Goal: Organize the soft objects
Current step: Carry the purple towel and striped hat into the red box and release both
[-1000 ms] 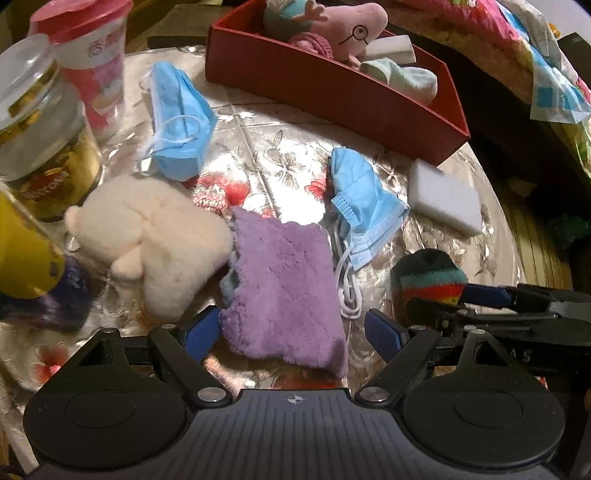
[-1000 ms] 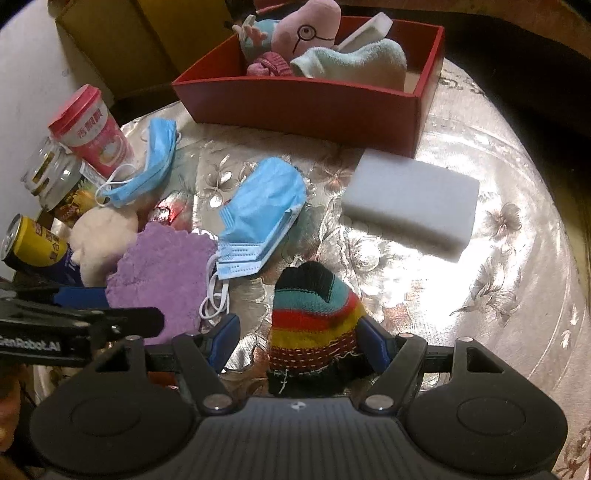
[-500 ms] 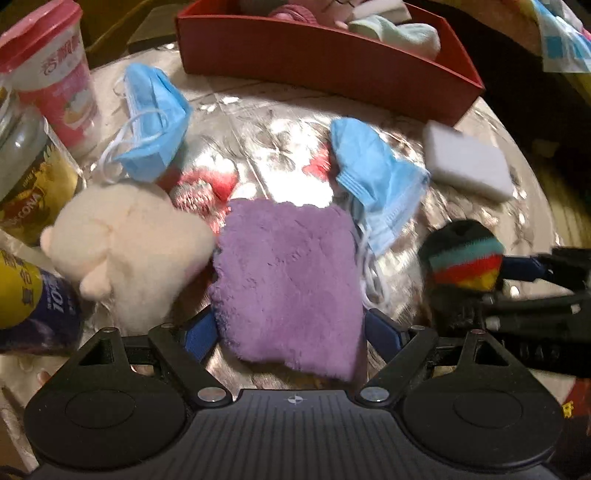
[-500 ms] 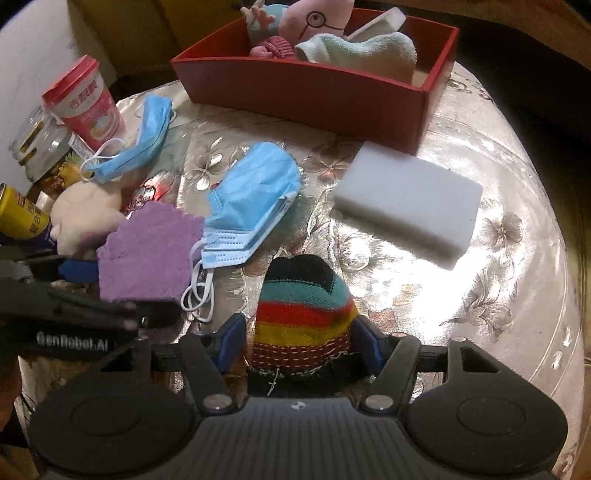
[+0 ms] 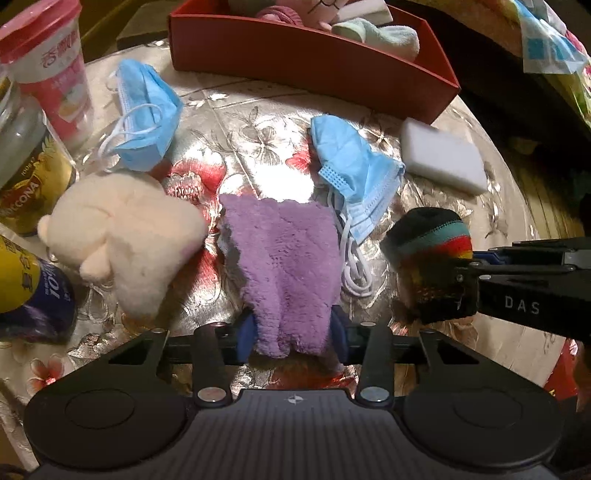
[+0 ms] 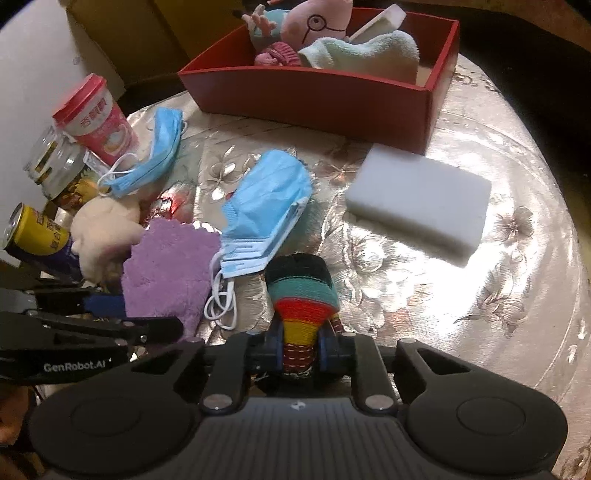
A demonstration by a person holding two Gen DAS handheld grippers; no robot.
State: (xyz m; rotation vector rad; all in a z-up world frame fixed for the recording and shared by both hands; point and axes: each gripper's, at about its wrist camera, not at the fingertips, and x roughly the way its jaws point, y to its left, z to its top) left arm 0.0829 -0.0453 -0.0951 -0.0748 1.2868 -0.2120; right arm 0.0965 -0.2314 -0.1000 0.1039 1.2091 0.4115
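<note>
Both cameras ride just behind their tongs, looking steeply down and forward at close range over the cluttered bench [image 5: 258,122] toward the red box [image 5: 314,62] at its far edge. The left view sits over the purple cloth [image 5: 288,266], the right over the striped sock [image 6: 301,291]. Each catches the other's tongs at its edge, and both share the box, two blue masks, the white sponge [image 6: 417,201] and the cream plush toy [image 5: 122,236].

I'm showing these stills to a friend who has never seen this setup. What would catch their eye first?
Probably both grippers gripping at once: the right gripper pinches a rainbow-striped knit sock, while the left gripper, its jaws just closing, squeezes a purple fluffy cloth. Behind them, a red box already holds a pink plush toy.
</note>
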